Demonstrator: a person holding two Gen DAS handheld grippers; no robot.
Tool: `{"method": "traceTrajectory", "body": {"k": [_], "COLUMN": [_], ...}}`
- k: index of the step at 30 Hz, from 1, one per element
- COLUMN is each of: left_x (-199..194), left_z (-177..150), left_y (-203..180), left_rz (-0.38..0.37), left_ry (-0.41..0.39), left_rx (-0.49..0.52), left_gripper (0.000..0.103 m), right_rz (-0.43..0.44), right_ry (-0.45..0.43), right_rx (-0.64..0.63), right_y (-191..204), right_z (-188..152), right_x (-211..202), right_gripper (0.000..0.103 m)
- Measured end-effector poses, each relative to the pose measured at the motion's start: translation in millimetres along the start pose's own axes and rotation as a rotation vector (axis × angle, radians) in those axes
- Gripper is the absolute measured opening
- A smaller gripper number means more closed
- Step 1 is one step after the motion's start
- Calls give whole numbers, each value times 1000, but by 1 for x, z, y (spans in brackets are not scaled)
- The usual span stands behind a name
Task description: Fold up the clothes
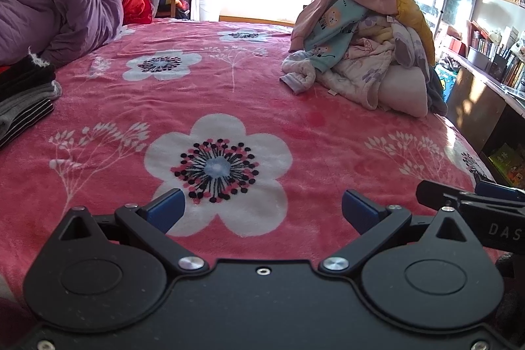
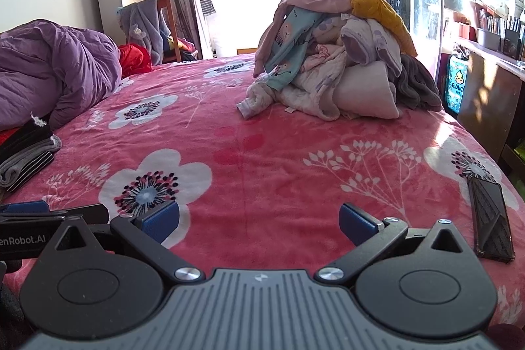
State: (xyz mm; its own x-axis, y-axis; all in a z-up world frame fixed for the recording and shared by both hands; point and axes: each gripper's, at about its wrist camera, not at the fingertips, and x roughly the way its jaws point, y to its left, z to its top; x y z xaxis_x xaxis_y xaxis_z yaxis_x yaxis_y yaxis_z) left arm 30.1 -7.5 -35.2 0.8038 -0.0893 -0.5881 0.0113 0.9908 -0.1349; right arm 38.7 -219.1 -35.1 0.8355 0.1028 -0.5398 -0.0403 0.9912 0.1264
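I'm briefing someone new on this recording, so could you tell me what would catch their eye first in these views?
The pink floral blanket fills both views. A tall heap of unfolded clothes sits far right near the window, a small folded stack at the left edge, beside a purple duvet. Both the left gripper and right gripper are open and empty; a phone lies near right.
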Motion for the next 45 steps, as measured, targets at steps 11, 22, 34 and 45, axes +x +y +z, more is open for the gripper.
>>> {"method": "traceTrajectory", "body": {"k": [11,22,34,45], "left_x": [33,93,166,224], "left_z": [29,84,152,203], "left_y": [-17,-39,-105,-169], "left_rz": [-40,-65,-202,-282], "left_ry": [-37,-110,-175,-243], "left_rx": [-14,49,78,57], "left_gripper": [103,103,103,102], "right_rz": [8,-19,25,-9], "right_ry": [-1,-86,-258,-312], "right_rx": [42,95,129,334], "right_y": [-26,-71,-127,-197], "right_z": [16,43,55,56], "right_x": [40,94,149,161], "right_gripper": [103,103,103,103]}}
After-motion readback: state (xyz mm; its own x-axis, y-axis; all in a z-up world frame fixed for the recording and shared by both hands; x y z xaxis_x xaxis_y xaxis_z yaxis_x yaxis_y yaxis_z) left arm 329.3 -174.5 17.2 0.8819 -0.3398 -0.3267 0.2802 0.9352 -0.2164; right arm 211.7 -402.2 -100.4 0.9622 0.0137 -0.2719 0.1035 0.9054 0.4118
